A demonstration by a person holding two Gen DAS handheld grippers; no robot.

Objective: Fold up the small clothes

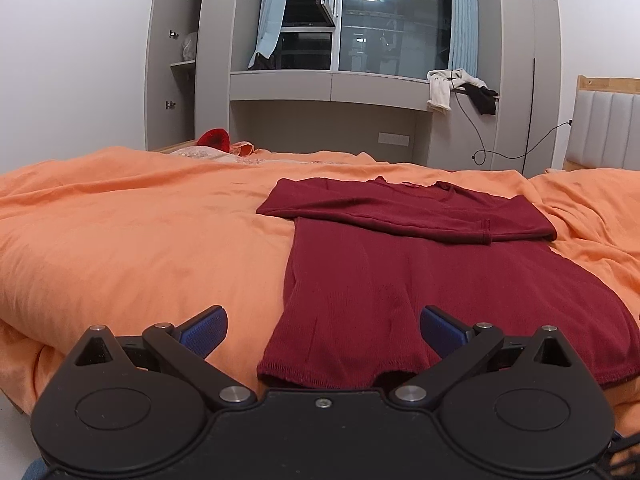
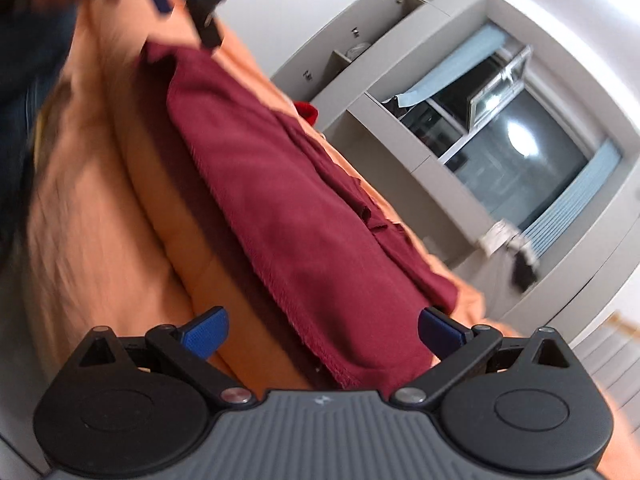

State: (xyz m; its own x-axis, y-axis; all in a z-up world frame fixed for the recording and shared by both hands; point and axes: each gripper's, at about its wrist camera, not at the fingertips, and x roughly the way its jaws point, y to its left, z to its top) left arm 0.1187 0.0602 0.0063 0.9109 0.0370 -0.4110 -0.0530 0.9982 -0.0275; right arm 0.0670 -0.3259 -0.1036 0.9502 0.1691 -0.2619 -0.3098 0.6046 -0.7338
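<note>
- Both jaws spread wide, gripping nothing: left gripper (image 1: 323, 330) sits low at the hem, right gripper (image 2: 323, 330) tilted over the hem's other end.
- Dark red top (image 1: 400, 264) lies flat on the orange duvet (image 1: 140, 240), sleeves crossed over the chest.
- Right view's blurred.

We see an orange bedspread (image 1: 132, 216), a grey wardrobe (image 1: 176, 52) with open shelves, blue curtains (image 1: 272, 8) framing a dark window (image 1: 396, 20), and white and black garments (image 1: 460, 88) draped on the ledge.
</note>
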